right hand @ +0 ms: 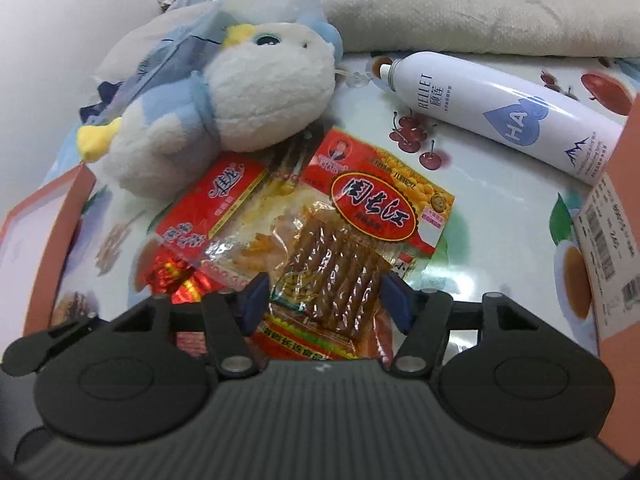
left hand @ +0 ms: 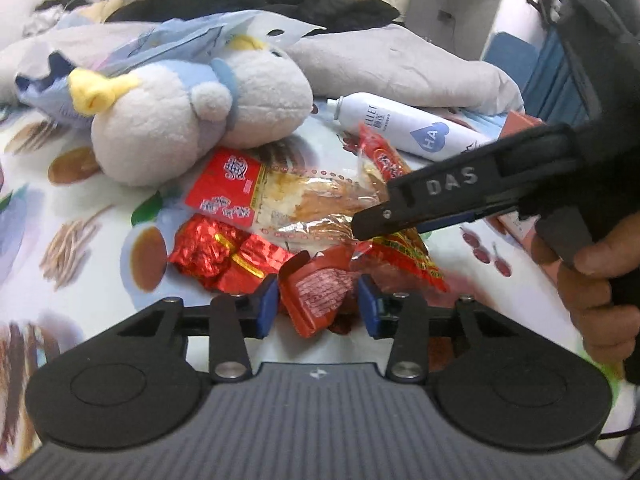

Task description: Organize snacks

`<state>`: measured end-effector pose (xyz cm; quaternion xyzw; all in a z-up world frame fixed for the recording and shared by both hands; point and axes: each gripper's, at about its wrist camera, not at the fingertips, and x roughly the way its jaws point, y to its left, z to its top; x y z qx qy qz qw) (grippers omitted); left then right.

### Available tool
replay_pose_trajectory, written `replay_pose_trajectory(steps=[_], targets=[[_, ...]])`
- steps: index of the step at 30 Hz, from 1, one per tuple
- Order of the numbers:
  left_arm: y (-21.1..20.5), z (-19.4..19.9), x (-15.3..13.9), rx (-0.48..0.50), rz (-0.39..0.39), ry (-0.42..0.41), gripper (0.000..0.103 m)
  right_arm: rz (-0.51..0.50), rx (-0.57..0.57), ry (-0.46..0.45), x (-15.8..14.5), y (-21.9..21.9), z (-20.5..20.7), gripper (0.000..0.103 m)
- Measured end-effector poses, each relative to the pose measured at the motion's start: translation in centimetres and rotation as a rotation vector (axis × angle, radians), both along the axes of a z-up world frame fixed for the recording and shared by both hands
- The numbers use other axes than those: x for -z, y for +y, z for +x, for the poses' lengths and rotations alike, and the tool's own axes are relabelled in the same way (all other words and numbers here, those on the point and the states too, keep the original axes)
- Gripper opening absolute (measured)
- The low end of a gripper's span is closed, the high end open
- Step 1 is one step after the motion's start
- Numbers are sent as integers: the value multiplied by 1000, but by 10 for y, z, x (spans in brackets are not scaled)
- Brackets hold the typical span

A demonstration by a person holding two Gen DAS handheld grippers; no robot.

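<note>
Several snack packets lie in a pile on the fruit-print cloth. My left gripper (left hand: 318,304) is open, its blue pads either side of a small red-orange sachet (left hand: 316,294). Ahead lie a crinkled red foil packet (left hand: 218,254) and a clear packet with a red label (left hand: 272,204). My right gripper (right hand: 324,304) is open over a red and yellow packet of brown sticks (right hand: 352,240), pads either side of its clear window. The right gripper also shows in the left wrist view (left hand: 372,226), reaching in from the right above the pile.
A blue and white plush toy (left hand: 192,116) rests against the pile's far side. A white spray can (right hand: 500,116) lies to the right. Pink cardboard box walls stand at left (right hand: 52,240) and right (right hand: 616,240). Grey bedding (left hand: 400,64) and dark clothes lie behind.
</note>
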<state>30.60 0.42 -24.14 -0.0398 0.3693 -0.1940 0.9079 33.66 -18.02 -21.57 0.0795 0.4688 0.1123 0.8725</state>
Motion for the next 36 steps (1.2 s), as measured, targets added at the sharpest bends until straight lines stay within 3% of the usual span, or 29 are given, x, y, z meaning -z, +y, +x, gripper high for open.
replay_pose_trajectory(steps=[9,22,23,25,31,36], targets=[[-5,-42,-13,-44,-30,20,44,13,-19,-6,-17,-9,-45,62],[-5,-115,-42,-123,12,50,42,10,2,-17,-39,-26,-111,61],[-3,-120,-44,-133,14,49,42,12,-2,-15,-41,-27,-116,55],[1,-130,-49,-159,10,53,41,4,-13,-7,-44,-25,-126,27],[5,-152,-57,-206,10,58,41,-44,-42,5,-40,-23,-157,29],[15,-156,-55,-237,-25,63,41,-59,17,-5,-30,-29,-168,30]])
